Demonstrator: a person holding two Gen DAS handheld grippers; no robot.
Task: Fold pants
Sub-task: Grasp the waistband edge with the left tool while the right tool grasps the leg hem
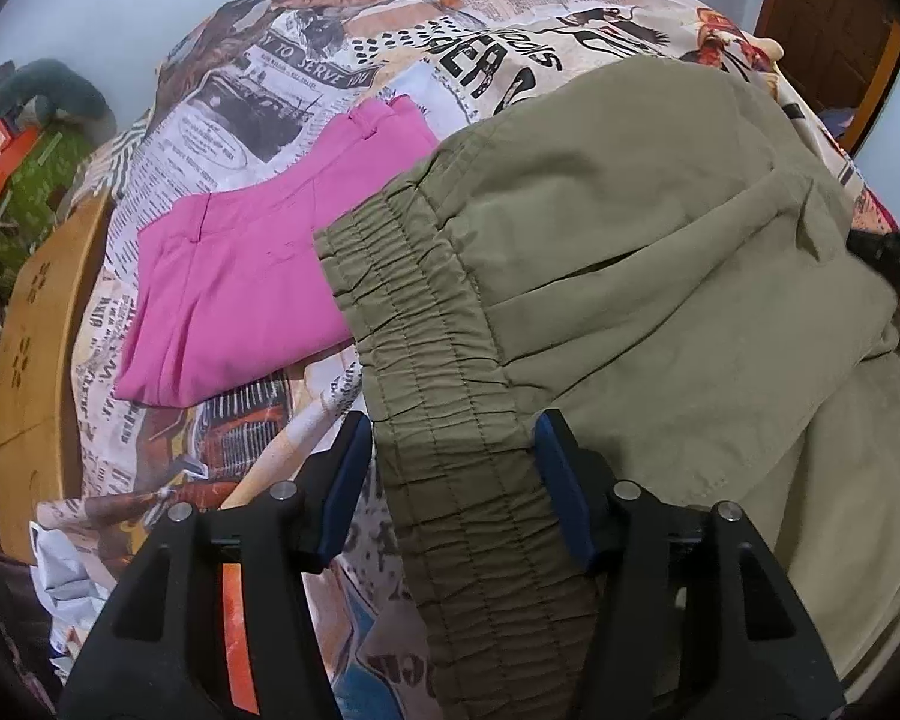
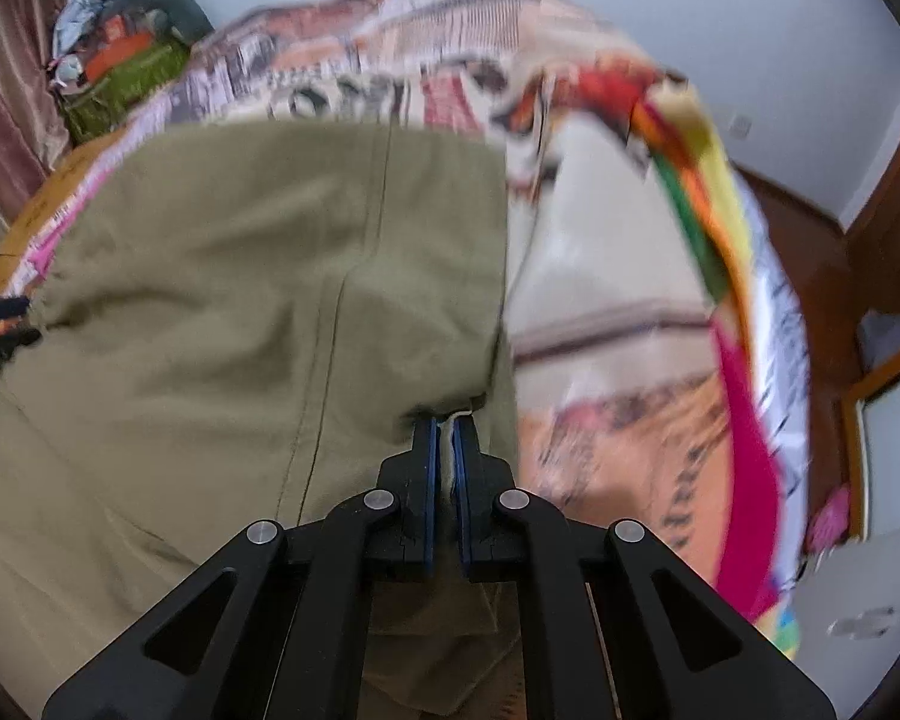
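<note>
Olive-green pants point(image 1: 642, 276) with a gathered elastic waistband point(image 1: 444, 384) lie on a printed bedsheet point(image 1: 306, 90). My left gripper point(image 1: 453, 450) is open, its blue-padded fingers either side of the waistband. In the right wrist view the same pants point(image 2: 240, 288) spread over the bed, blurred. My right gripper point(image 2: 446, 438) is shut on a pinch of the pants' fabric at their right edge.
Folded pink pants point(image 1: 252, 276) lie on the bed left of the olive pair. A wooden bed frame point(image 1: 36, 324) curves along the left. A pile of clothes and bags point(image 2: 126, 60) sits at the far left. A wooden door point(image 2: 894, 192) stands at right.
</note>
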